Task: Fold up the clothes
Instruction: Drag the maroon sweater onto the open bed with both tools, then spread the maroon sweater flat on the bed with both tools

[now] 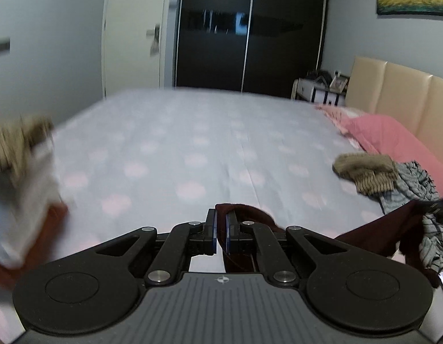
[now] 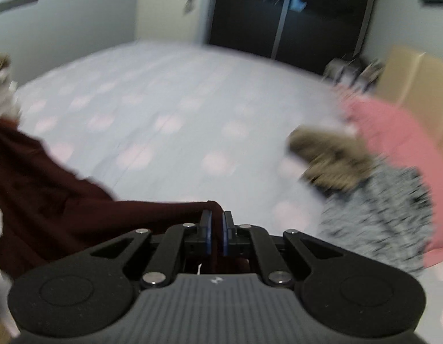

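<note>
**Lifting the Maroon Garment for Folding**

We worked over the bed (image 1: 192,143), covered by a pale sheet with faint pink spots, its middle bare. A beige headboard (image 1: 393,86) stood at the right, with a pink pillow (image 1: 393,134) below it. Just in front of the pillow lay a pile of unfolded clothes: a tan ribbed piece (image 1: 364,172) and a grey striped piece (image 1: 422,186) touching it. At the left edge sat a blurred stack of tan and white fabric (image 1: 21,172).

The maroon garment (image 2: 49,200) hung between our two tools, clear of the sheet where it showed. The left gripper (image 1: 220,230) had its jaws clamped on one edge of it. The right gripper (image 2: 216,229) had its jaws pinched on another edge, with cloth passing between the pads.

In our judgement, the step in hand was raising and spreading the garment. To do it well, we advised keeping both grips firm, drawing the hands apart until the cloth hung taut and level, then lowering it flat onto the bare middle of the sheet, well apart from either pile.
</note>
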### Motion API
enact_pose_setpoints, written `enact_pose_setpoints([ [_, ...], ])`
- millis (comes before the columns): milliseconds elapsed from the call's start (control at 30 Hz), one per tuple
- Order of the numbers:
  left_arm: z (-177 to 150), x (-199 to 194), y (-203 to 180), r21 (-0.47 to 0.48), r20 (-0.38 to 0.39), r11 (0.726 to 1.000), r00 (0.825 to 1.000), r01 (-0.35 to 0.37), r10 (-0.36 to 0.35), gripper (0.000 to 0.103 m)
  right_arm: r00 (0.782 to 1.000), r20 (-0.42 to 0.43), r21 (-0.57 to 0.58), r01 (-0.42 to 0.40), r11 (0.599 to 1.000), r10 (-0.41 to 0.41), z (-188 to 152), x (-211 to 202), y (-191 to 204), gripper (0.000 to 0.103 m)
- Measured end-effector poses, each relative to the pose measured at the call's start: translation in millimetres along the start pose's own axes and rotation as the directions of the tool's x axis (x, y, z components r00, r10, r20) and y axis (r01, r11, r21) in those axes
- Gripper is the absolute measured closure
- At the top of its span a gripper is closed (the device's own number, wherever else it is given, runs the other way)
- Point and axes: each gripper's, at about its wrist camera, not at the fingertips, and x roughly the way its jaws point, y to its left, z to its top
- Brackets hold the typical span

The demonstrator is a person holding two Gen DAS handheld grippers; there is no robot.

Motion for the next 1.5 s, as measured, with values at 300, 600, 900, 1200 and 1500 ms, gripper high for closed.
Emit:
enact_pose_setpoints([
  [300,33.3,-12.5,34.5,0.053,-0.038,0.999,0.999,-0.007,0.009,0.100,0.972,0.135,0.156,0.169,0.973,-0.191,7.6,-70.4,-61.7,0.095],
  [600,-64.8,59.5,32.5,0.135,-0.475,0.984,0.879,0.113,-0.036,0.100,0.977,-0.211,0.057,0.036,0.998,-0.024,-73.1,-32.4,-40.7,0.095],
  [900,-115.2,74.3,22.9,0.221,-0.652,0.956,0.758,0.191,0.000,0.099,0.870,-0.481,-0.016,-0.132,0.991,0.108,-145.2,-5.2,-21.8,0.094],
  [1200,-91.1,55.6,15.1,0.314,-0.609,0.909,0.792,0.273,-0.027,0.056,0.845,-0.505,-0.050,-0.232,0.971,0.176,-117.1,-26.4,-21.3,0.087],
  [1500,-78.9,118.0,-1.7,0.170,-0.636,0.944,0.763,0.283,-0.115,0.058,0.890,-0.390,-0.071,-0.283,0.956,0.234,-66.3,1.6,-31.2,0.072],
])
